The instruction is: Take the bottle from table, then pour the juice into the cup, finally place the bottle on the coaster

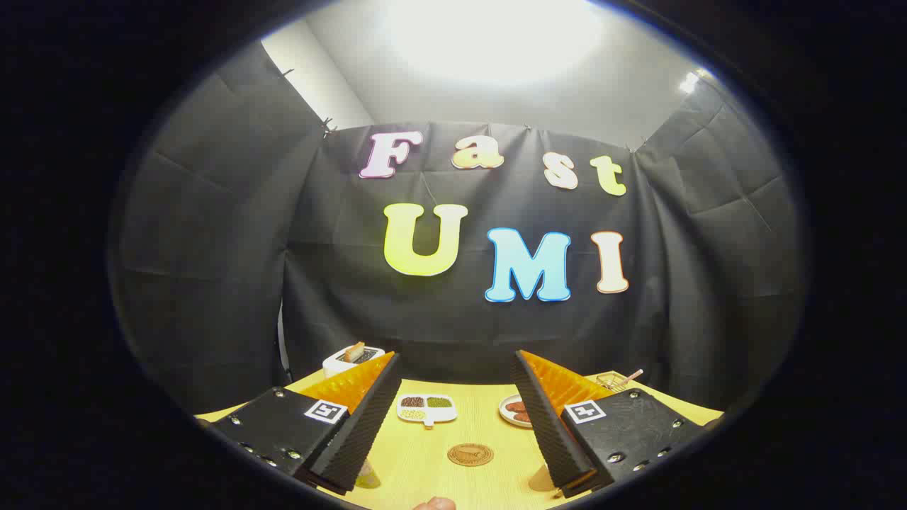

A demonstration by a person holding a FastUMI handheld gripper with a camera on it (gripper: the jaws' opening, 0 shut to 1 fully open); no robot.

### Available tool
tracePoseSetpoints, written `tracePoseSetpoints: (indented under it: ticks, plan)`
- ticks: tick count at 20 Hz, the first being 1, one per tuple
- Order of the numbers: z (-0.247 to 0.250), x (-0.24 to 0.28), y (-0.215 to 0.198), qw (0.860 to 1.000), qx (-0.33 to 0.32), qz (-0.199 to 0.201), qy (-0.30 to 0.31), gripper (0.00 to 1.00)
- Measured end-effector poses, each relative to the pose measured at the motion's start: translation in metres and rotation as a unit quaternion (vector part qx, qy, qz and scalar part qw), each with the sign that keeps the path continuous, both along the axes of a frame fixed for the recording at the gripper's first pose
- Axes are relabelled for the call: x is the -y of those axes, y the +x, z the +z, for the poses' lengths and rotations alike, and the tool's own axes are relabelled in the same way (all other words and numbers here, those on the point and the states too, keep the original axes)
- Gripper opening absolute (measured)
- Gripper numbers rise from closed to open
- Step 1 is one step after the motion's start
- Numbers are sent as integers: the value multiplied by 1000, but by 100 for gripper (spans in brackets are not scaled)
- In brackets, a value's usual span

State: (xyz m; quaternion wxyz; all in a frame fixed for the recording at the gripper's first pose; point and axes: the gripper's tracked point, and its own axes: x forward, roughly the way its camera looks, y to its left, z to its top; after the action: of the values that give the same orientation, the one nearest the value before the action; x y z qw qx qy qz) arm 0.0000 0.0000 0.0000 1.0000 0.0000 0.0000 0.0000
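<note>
1. Step in hand: you appear to be at the opening step, with the bottle not yet taken. The tool (457,354) is carried above the yellow bench (489,425) in the lower part of the frame and looks level across it toward the booth's wall.
2. Lower left: a toaster (352,359) with a slice in its slot stands at the far edge of the bench, beyond the left finger (354,425).
3. Lower left, near the bottom: a pale greenish shape (367,476) sits just inside the base of the left finger and is mostly hidden by it. This may be the bottle, but too little of it shows to be sure.
4. Lower centre: a small divided dish (426,409) lies ahead, between the two fingers. Nearer to you, also between them, lies the round brown coaster (470,454), bare, with nothing standing on it.
5. Lower centre right: a plate (514,411) of dark food lies just beside the right finger (553,425). A brownish shape (542,480) at that finger's base is partly covered, so you cannot tell whether it is the cup.
6. Lower right: a wire basket (615,380) sits beyond the right finger.
7. Tool state: the fingers are spread wide and grip nothing. Neither finger is seen touching any object.
8. Next move, as a judgement: tilt the tool downward, find the bottle, and bring the open fingers to either side of its body before closing.
</note>
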Motion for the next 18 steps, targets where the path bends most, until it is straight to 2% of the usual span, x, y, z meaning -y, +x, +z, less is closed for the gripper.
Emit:
tracePoseSetpoints:
  ticks: [18]
  plan:
    - [2,3,6,1000,16,0,6,96]
